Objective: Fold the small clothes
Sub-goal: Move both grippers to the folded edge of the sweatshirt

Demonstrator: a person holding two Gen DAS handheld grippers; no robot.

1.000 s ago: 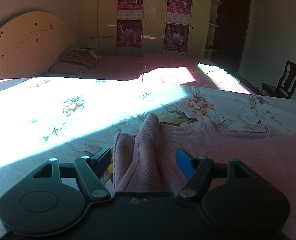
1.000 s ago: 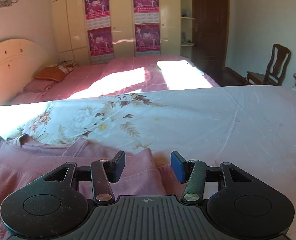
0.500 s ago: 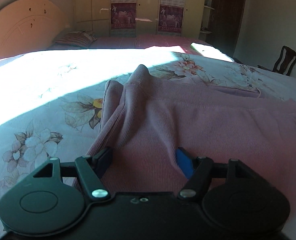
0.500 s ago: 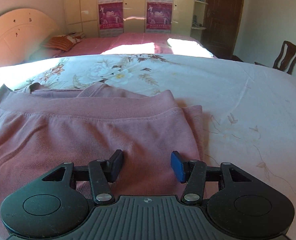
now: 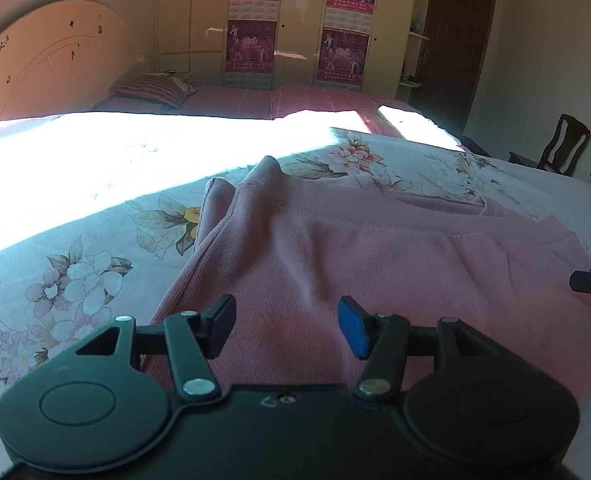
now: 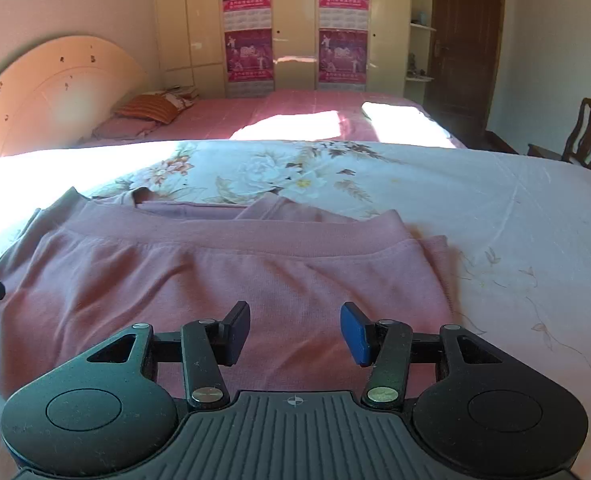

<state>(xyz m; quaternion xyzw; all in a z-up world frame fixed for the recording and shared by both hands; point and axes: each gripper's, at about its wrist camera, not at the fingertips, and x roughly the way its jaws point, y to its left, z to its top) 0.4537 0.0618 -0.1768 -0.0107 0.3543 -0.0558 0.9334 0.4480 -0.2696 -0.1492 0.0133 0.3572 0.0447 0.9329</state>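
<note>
While both tools hang over the near fold of the pink garment (image 5: 375, 264), neither has a hold on it: the left gripper (image 5: 287, 326) stands about half open, its jaws having just been closing a little with only flat cloth showing in the gap below them, and the right gripper (image 6: 295, 332) is likewise about half open with nothing pinched. Directly under and ahead of each tool lies the garment, doubled over on the floral bedsheet (image 6: 495, 220), its ribbed hem (image 6: 231, 236) running across in front of the right gripper and a sleeve (image 5: 215, 208) bunched into a ridge ahead and to the left of the left gripper. Beyond the hem, the neckline of the lower layer peeks out. To the right of the left gripper, the tip of the other tool shows at the frame's edge. Farther off are a pink bed, a wardrobe (image 6: 295, 28) with posters and a chair (image 5: 563, 148). As I judge it, the risk is a closing on the top layer alone, which would drag it off the lower one and skew the fold; the bunched sleeve could also get trapped as a lump, and uneven pulls from the two hands would twist the hem line.
</note>
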